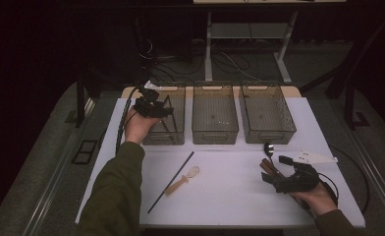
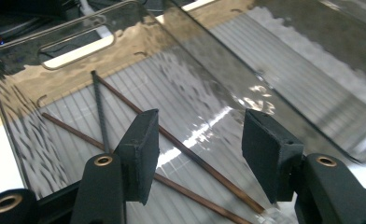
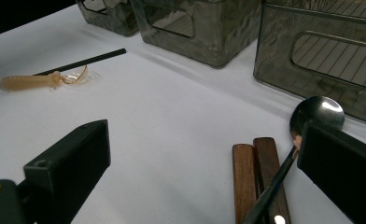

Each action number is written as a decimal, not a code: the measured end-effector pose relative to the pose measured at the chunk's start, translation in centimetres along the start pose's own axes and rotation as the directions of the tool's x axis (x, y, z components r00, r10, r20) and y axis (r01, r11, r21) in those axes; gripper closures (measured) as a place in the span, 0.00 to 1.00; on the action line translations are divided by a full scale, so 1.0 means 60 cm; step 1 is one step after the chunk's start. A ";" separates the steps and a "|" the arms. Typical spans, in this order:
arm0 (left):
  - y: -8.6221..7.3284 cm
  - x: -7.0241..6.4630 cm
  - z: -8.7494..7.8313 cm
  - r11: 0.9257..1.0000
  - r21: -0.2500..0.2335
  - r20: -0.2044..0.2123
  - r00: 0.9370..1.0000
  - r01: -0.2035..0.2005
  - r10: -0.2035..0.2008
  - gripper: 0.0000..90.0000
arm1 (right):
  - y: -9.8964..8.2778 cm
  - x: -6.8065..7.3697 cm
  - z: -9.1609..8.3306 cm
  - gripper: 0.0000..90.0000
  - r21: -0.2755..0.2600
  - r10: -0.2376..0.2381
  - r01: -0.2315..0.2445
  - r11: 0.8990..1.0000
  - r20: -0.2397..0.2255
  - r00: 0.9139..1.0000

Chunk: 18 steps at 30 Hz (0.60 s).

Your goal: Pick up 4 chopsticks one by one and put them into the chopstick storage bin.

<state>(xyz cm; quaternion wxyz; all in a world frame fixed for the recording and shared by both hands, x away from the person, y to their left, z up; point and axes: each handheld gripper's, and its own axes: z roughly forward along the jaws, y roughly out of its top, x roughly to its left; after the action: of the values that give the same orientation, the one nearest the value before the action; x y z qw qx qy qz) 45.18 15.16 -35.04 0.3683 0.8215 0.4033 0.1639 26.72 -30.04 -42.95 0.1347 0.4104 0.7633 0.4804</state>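
High view: the left gripper (image 1: 151, 105) is hovering over the left bin (image 1: 177, 135), hand reaching forward; it should be lifting straight up now.
Left gripper view: jaws are gaping, holding nothing; the chopsticks (image 2: 181, 149) are lying inside the bin.
Right gripper view: the right gripper (image 3: 209, 172) is resting wide apart, empty, by the spoon (image 3: 317, 114).

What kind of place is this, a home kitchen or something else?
Probably a lab or recording workspace, not a kitchen: a white table with three identical clear bins in a row, cables lying loose on the floor behind, and a hand-held gripper beside sorted cutlery.
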 end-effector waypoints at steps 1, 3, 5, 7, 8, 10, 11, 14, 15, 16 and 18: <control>-0.003 -0.006 -0.005 1.000 0.005 0.010 1.000 -0.004 0.004 0.50 | 0.000 0.000 0.000 0.03 0.001 0.000 0.000 1.000 0.001 1.000; -0.011 -0.018 -0.015 1.000 -0.003 0.014 1.000 -0.010 0.010 0.51 | 0.000 0.000 0.000 0.03 0.001 0.000 0.000 1.000 0.002 1.000; -0.021 -0.029 -0.024 1.000 -0.009 0.035 0.999 -0.018 0.018 0.51 | 0.000 0.000 0.000 0.03 0.001 -0.001 0.001 1.000 0.003 1.000; -0.032 -0.040 -0.031 1.000 -0.013 0.045 0.999 -0.012 0.013 0.52 | 0.000 0.000 0.000 0.03 0.001 0.000 0.000 1.000 0.005 1.000; -0.038 -0.046 -0.034 1.000 -0.011 0.049 0.999 -0.015 0.015 0.53 | 0.000 0.000 0.000 0.03 0.001 -0.001 0.001 1.000 0.005 1.000; -0.051 -0.058 -0.039 1.000 -0.014 0.057 0.998 -0.014 0.015 0.54 | 0.000 0.000 0.000 0.03 0.003 -0.002 0.002 1.000 0.004 1.000; -0.057 -0.063 -0.041 1.000 -0.015 0.065 0.998 -0.016 0.017 0.56 | -0.001 0.000 0.000 0.03 0.005 -0.001 0.001 1.000 0.004 1.000; -0.077 -0.075 -0.047 1.000 -0.016 0.081 0.996 -0.022 0.023 0.62 | -0.001 -0.001 0.001 0.03 0.004 -0.006 0.006 1.000 0.007 1.000; -0.083 -0.080 -0.049 1.000 -0.018 0.086 0.996 -0.015 0.017 0.64 | -0.001 0.000 0.001 0.03 0.004 -0.004 0.003 1.000 0.006 1.000; -0.089 -0.083 -0.050 1.000 -0.014 0.095 0.995 -0.016 0.018 0.67 | -0.001 0.000 0.001 0.03 0.005 -0.002 0.002 1.000 0.006 1.000; -0.102 -0.091 -0.053 1.000 -0.019 0.102 0.995 -0.014 0.015 0.69 | -0.001 0.000 0.001 0.03 0.004 -0.006 0.006 1.000 0.008 1.000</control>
<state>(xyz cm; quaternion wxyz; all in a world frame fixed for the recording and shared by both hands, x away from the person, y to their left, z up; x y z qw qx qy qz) 36.63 14.84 -37.26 0.3947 0.8284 0.3764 0.1278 26.74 -30.04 -43.02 0.1383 0.4103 0.7649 0.4769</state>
